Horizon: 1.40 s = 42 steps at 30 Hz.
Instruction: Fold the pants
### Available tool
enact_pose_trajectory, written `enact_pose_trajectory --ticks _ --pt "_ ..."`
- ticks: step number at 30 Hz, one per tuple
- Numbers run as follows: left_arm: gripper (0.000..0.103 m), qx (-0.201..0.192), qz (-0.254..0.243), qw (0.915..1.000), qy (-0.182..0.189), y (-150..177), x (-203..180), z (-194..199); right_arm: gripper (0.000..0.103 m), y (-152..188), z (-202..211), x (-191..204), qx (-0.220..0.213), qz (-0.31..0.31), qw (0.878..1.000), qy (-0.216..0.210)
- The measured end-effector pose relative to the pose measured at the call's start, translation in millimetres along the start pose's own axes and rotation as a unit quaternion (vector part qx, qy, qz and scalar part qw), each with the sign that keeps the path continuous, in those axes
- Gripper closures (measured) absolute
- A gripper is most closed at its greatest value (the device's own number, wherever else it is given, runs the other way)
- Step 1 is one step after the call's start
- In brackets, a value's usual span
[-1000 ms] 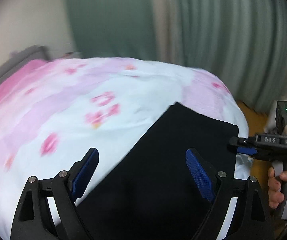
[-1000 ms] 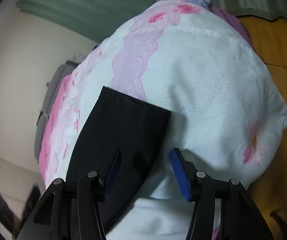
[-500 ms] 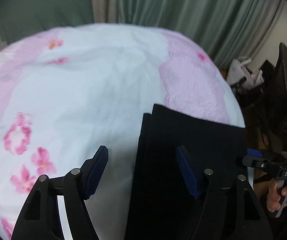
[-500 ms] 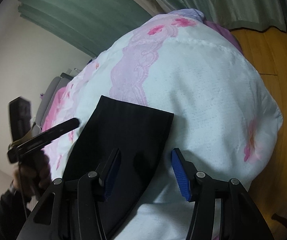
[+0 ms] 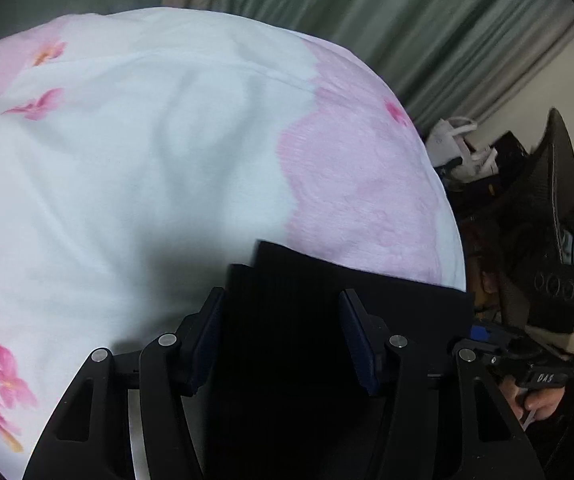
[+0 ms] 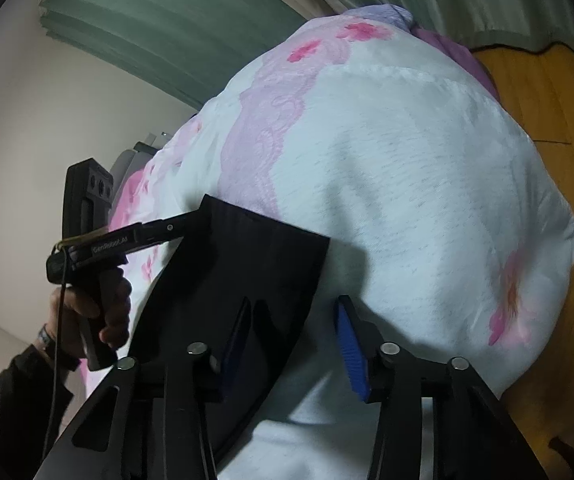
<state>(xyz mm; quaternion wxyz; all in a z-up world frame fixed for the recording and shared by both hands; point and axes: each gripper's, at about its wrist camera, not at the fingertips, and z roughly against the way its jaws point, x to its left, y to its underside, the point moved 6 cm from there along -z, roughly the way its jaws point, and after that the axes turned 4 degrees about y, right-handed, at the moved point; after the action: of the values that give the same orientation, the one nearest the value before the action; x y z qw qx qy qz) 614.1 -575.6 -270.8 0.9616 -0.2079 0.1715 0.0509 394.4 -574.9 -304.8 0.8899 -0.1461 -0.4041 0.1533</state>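
Observation:
The black pants [image 5: 327,320] lie folded flat on a white and pink floral quilt [image 5: 127,160]. They also show in the right wrist view [image 6: 239,280]. My left gripper [image 5: 283,336] is open, its fingers straddling the left end of the pants' far edge. My right gripper [image 6: 293,344] is open over the right side edge of the pants, one finger above the cloth and one above the quilt [image 6: 407,200]. The left gripper also shows in the right wrist view [image 6: 183,226], its tips at the pants' far left corner.
Green curtains [image 5: 407,20] hang behind the bed. Bags and dark clutter [image 5: 471,156] sit past the bed's right side. A wooden floor [image 6: 547,92] runs along the bed's right side. A pale wall [image 6: 27,120] is on the left.
My left gripper swung right and moved onto the pants' far left corner, its jaws narrowing a little. The right gripper stayed almost still over the right edge.

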Motion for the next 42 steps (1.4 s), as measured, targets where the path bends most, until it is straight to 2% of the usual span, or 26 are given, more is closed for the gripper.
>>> enact_pose_trajectory --ticks 1,2,3,4,5,6,9,12,13,14,18,23,28,33,39,42 --pt "0.047 -0.001 -0.008 0.9999 -0.007 1 -1 -1 0.059 0 0 0 0.000 0.002 1.000 -0.003" --pt "0.052 -0.003 -0.009 0.9999 -0.011 2 0 -2 0.059 0 1 1 0.003 0.006 1.000 -0.004" --pt "0.062 -0.003 -0.005 0.9999 -0.014 1 3 -1 0.059 1 0 1 0.005 0.011 1.000 -0.005" --pt "0.067 -0.005 0.004 0.9999 -0.013 0 7 1 0.060 2 -1 2 0.007 0.015 1.000 -0.006" --pt "0.079 -0.006 0.011 0.9998 -0.012 0 12 3 0.063 3 -3 3 0.010 0.018 1.000 -0.006" --pt "0.084 -0.006 0.013 0.9998 -0.013 0 15 5 0.064 3 -5 2 0.013 0.020 1.000 -0.004" --pt "0.090 -0.002 -0.012 0.9997 -0.023 6 8 7 0.070 0 -9 -2 0.026 0.003 1.000 -0.010" --pt "0.093 -0.010 -0.019 0.9995 -0.025 5 3 13 0.083 0 -5 8 0.026 0.025 0.999 -0.023" --pt "0.093 -0.016 -0.022 0.9993 -0.024 6 1 18 0.093 2 -6 13 0.028 0.039 0.999 -0.023" --pt "0.094 -0.021 -0.025 0.9992 -0.022 6 -2 23 0.096 4 -8 16 0.034 0.047 0.998 -0.024" --pt "0.094 -0.045 -0.043 0.9979 -0.017 13 -15 57 0.097 4 5 30 0.013 0.063 0.998 -0.026" --pt "0.094 -0.107 -0.054 0.9926 -0.019 37 -29 131 0.097 6 45 75 -0.040 0.138 0.989 -0.039" --pt "0.094 -0.146 -0.067 0.9855 -0.054 81 -42 196 0.097 30 82 132 -0.075 0.217 0.971 -0.061" --pt "0.094 -0.179 -0.056 0.9783 -0.087 161 -46 259 0.097 83 109 194 -0.093 0.303 0.945 -0.083" --pt "0.094 -0.207 -0.017 0.9722 -0.108 269 -40 297 0.097 172 121 251 -0.088 0.404 0.906 -0.093" --pt "0.094 -0.200 -0.014 0.9707 -0.133 324 -32 298 0.097 225 119 268 -0.098 0.472 0.873 -0.078"
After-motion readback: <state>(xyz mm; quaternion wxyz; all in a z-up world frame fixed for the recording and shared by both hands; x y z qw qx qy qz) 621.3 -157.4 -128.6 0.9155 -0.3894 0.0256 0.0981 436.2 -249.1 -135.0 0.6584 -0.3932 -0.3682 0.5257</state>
